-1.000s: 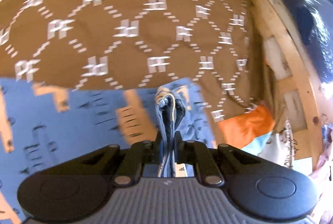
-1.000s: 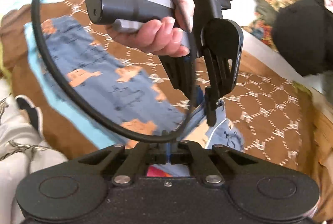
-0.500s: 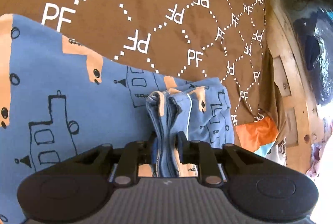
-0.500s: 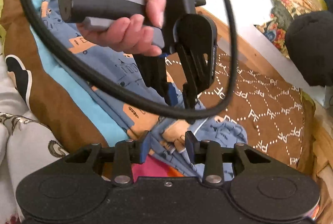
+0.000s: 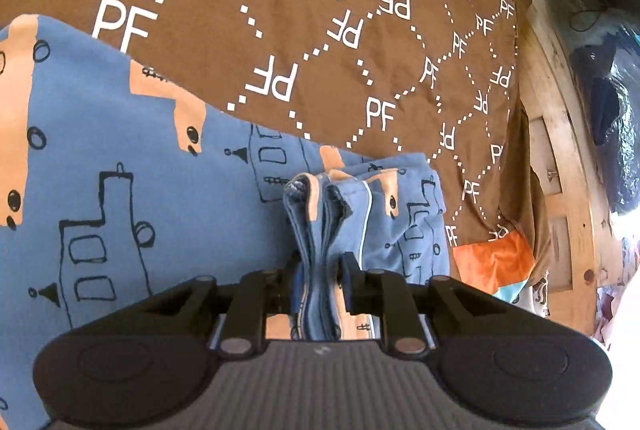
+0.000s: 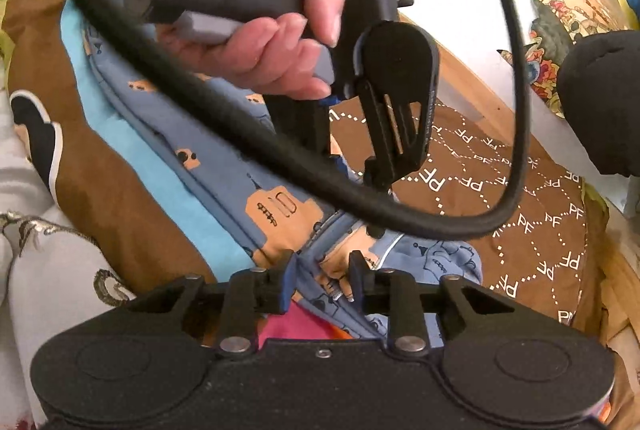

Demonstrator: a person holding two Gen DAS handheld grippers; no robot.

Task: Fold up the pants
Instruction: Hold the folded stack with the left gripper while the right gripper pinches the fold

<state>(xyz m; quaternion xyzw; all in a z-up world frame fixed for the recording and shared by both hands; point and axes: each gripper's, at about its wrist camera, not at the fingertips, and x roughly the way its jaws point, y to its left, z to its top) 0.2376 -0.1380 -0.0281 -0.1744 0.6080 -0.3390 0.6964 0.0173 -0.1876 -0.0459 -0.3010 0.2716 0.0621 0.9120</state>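
The blue pants (image 5: 120,198) with orange and black line prints lie on a brown bedspread (image 5: 320,10). My left gripper (image 5: 320,270) has its jaws part open around a bunched stack of the pants' edges, the fabric standing between the fingers. In the right wrist view the pants (image 6: 224,158) run diagonally, and my right gripper (image 6: 320,270) is open over their near end. The left gripper (image 6: 360,170) shows there too, held by a hand, tips down on the pants.
A thick black cable (image 6: 320,166) loops across the right wrist view. A wooden bed frame (image 5: 560,150) runs along the right. A grey patterned pillow (image 6: 52,270) lies at the left. A dark bundle (image 6: 604,98) sits at the far right.
Both grippers came down to the bedspread with the pants' end and opened their jaws. The folded end now rests on the rest of the pants.
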